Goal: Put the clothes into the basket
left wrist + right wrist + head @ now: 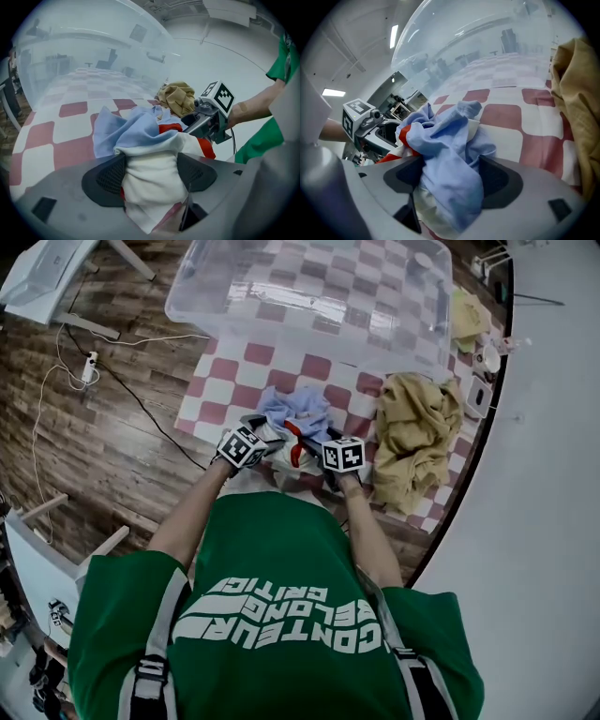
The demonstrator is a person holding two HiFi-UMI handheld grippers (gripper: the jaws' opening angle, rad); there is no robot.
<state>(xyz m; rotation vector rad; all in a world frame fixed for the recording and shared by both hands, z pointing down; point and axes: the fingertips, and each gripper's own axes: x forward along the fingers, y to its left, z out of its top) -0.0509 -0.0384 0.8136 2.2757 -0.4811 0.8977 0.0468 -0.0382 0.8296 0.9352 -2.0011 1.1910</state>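
A person in a green shirt (pixel 281 615) holds 2 grippers side by side, both tilted down at the near edge of a pile (pixel 292 418) of blue, white and red clothes. The left gripper (pixel 150 174) has its jaws wide apart. A white fold of the pile fills the gap and lies against both pads, with no firm squeeze showing. The right gripper (pixel 452 177) has its jaws just as wide, and a blue fold is bunched between them in the same loose way. The pile rests on a red-and-white checked cloth (pixel 225 381), outside the basket. Just to its right lies a crumpled tan cloth (pixel 417 432), also on the checks. Beyond both stands the basket (pixel 281 334), a clear plastic tub on the far part of the checked cloth, close behind the pile. No clothes show inside it.
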